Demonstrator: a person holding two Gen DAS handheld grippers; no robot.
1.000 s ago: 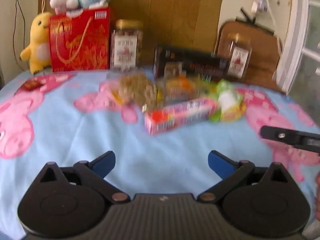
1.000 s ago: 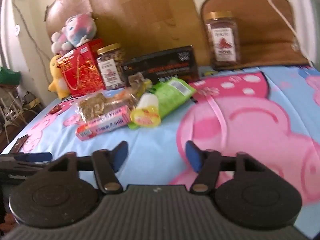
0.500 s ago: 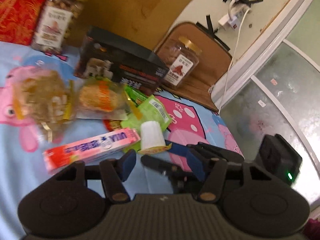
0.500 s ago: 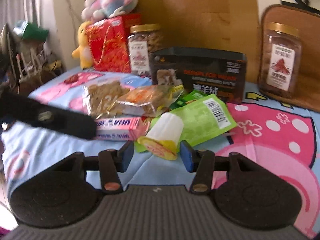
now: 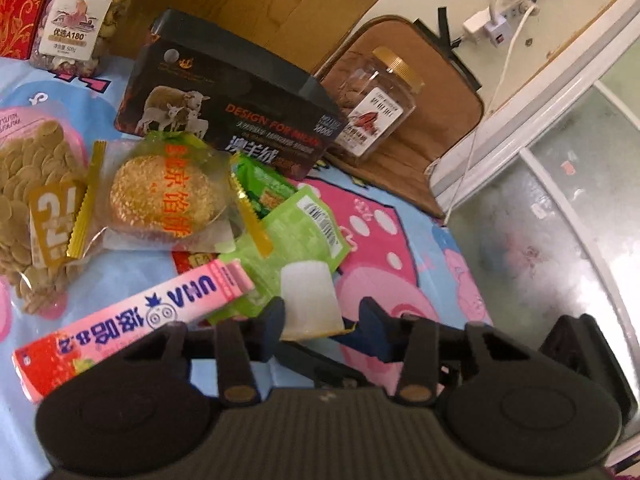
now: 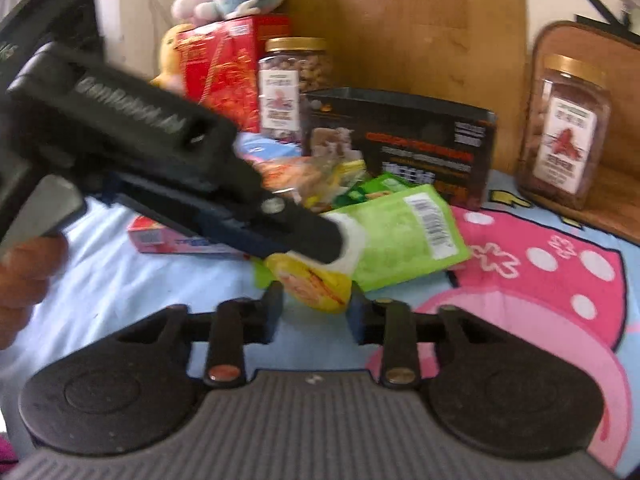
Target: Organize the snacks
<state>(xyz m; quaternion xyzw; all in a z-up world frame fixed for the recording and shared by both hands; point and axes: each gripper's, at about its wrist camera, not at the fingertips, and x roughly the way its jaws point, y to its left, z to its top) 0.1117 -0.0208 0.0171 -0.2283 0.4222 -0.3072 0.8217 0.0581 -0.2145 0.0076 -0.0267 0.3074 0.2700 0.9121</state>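
A small white jelly cup (image 5: 310, 300) with a yellow lid (image 6: 314, 286) lies on its side on the blue cartoon sheet (image 6: 120, 280). My left gripper (image 5: 322, 326) has its blue fingers either side of the cup, with gaps showing. My right gripper (image 6: 316, 308) also has its fingers around the cup's lid end. The left gripper's body (image 6: 160, 168) crosses the right wrist view. Beside the cup lie a green packet (image 5: 304, 232), a pink candy box (image 5: 132, 312), a wrapped pastry (image 5: 160, 196) and a seed bag (image 5: 28, 196).
A black box (image 5: 236, 120) stands behind the pile. A nut jar (image 5: 80, 16) and a red gift bag (image 6: 224, 68) with plush toys stand at the back left. Another jar (image 6: 564, 136) stands on a brown board at the right. The bed edge falls off at the right (image 5: 460, 240).
Both grippers have moved in on the jelly cup and narrowed their jaws around it. The left gripper swung right and down over the snack pile.
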